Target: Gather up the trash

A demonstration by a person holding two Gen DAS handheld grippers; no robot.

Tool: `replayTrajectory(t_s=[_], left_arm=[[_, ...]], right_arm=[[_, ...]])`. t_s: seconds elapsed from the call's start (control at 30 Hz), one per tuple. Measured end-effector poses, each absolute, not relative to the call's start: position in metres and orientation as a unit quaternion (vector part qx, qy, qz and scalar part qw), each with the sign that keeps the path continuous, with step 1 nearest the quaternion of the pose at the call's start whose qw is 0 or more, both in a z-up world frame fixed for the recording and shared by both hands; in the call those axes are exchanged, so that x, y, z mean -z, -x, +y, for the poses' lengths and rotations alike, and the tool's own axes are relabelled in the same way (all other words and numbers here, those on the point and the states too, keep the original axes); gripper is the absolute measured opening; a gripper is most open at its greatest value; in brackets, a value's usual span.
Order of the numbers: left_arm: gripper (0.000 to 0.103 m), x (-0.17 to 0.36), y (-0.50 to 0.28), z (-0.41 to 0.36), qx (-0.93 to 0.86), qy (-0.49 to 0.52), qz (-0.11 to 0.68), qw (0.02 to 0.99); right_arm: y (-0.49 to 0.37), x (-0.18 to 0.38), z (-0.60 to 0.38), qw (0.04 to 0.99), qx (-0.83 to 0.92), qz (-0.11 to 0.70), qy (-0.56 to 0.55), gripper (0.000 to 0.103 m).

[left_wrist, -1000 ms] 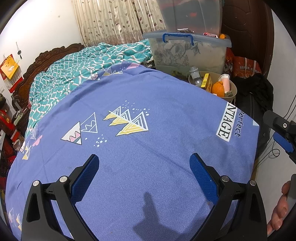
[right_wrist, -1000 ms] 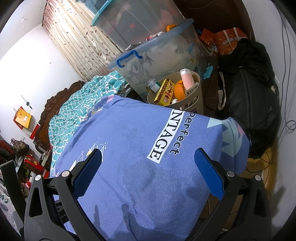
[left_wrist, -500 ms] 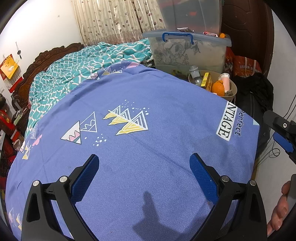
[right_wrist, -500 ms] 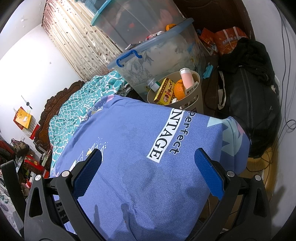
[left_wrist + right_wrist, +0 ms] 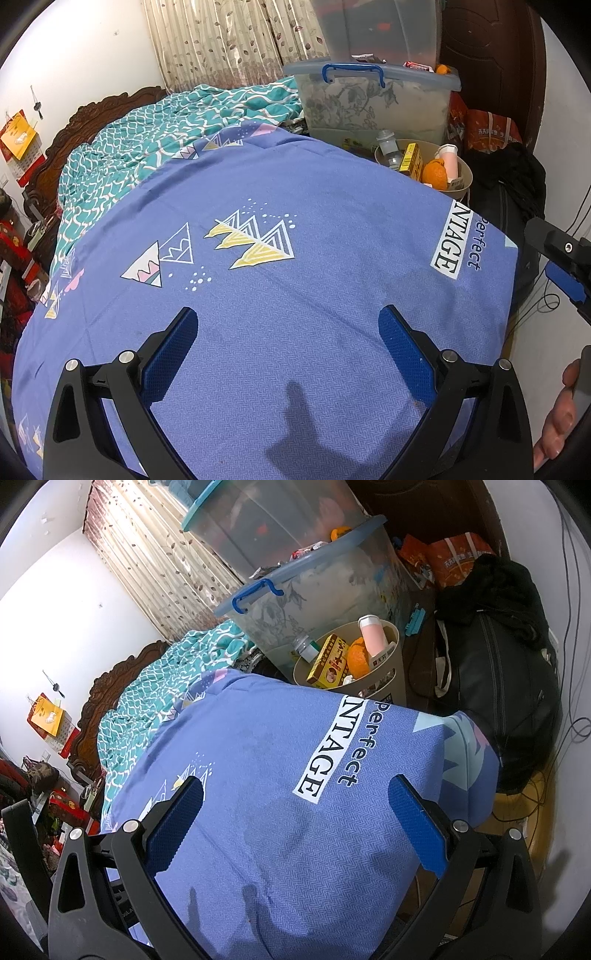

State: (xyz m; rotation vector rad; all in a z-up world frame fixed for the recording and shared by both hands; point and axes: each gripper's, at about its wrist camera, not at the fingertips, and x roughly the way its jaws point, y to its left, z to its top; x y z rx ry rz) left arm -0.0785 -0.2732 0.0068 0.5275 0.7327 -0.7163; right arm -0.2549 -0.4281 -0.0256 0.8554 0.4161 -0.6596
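Nothing moved, both tools (left tool (image 5: 288, 345), right tool (image 5: 295, 816)) gaping empty, bin (image 5: 395, 679) holding yellow box (image 5: 328, 661), orange (image 5: 357, 661), pink bottle (image 5: 373, 635)

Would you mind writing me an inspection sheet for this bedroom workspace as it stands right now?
Surface: blue printed bedsheet covers the bed; no loose trash seen on it.
Job's things: beige waste bin beside the bed, holding a yellow box, an orange, a pink tube and a clear bottle.
Clutter: lidded storage tub behind the bin, black bag, orange packets.
Grippers: left gripper and right gripper both open, empty, above the sheet.
Cables: dark cables along the wall and floor.
Surroundings: teal quilt, carved headboard, patterned curtain.
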Motion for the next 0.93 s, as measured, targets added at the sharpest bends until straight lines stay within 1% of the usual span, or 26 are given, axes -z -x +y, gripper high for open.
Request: replayTrajectory(t_s=[0.93], left_arm=[[0.094, -0.0129, 0.0794, -0.2706, 0.352, -0.251, 0.350, 0.831]], right_arm=[[0.2544, 0.0281, -0.4248, 0.837, 0.311, 0.197, -0.405, 0.099]])
